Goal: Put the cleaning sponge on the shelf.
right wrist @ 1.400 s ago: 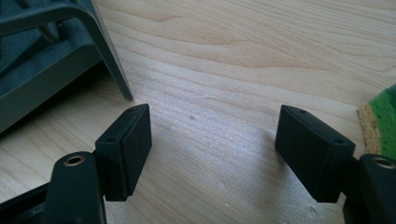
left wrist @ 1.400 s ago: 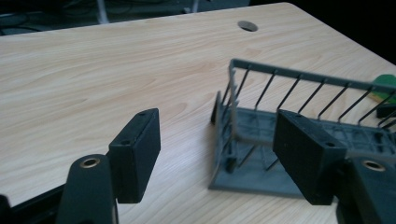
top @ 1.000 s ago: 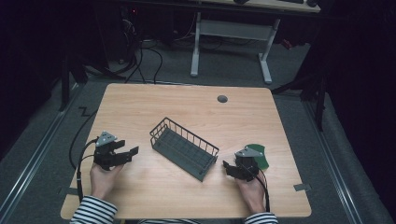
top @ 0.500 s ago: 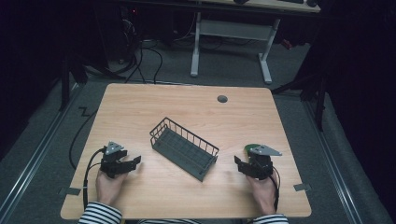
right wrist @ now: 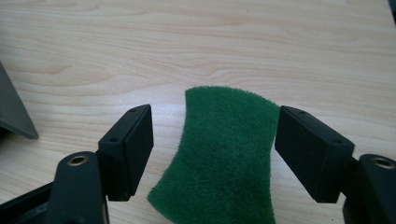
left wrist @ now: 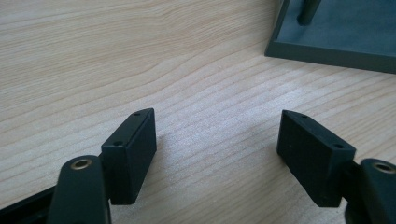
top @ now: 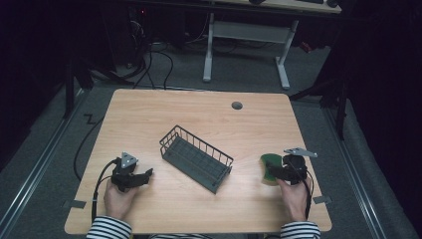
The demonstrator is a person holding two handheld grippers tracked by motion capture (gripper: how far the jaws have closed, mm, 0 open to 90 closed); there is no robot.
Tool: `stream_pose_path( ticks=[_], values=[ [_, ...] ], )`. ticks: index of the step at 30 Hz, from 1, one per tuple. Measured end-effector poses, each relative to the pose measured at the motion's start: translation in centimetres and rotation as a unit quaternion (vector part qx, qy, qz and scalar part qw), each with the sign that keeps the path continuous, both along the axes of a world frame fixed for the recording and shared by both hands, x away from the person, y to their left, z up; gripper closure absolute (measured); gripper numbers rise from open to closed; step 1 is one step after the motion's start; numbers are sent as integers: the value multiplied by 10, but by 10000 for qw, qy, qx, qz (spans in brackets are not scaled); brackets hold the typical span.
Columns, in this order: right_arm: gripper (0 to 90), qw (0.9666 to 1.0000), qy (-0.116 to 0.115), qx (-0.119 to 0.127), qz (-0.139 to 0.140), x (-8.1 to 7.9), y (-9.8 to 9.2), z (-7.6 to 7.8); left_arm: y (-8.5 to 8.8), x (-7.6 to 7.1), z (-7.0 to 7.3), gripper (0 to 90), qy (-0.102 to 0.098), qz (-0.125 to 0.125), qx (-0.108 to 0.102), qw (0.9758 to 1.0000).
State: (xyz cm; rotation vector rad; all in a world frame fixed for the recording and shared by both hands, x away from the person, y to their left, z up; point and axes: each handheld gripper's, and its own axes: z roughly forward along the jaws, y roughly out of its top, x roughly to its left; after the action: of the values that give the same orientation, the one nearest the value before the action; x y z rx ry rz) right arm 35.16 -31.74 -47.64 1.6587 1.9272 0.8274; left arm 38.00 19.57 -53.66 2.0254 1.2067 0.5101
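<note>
High view: a dark wire basket (top: 196,158) sits mid-desk (top: 199,114), angled. Near the right edge lies a green sponge (top: 269,168), flat between the right gripper (top: 279,171) fingers (right wrist: 126,149), which are spread wide around it. By the left front corner, the left gripper (top: 141,178) fingers are wide over bare wood.

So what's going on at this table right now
A person sits at a wooden table with a gripper in each hand. The right gripper is open, its fingers on either side of a green sponge lying flat. The left gripper is open over bare wood. A dark wire basket sits between them.
</note>
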Motion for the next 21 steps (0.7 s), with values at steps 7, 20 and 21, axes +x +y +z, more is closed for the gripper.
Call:
stream_pose_path(
  ticks=[7,20,21],
  values=[
    [206,9980,597,30,-179,15,-6,-9,2,2,0,287,42,0,-120,9999],
    [194,9915,1275,-104,-232,29,1,-12,0,1,0,285,18,5,-34,10000],
    [195,9909,1321,-137,-234,30,2,-12,1,1,0,285,25,-1,-39,10000]
  ],
)
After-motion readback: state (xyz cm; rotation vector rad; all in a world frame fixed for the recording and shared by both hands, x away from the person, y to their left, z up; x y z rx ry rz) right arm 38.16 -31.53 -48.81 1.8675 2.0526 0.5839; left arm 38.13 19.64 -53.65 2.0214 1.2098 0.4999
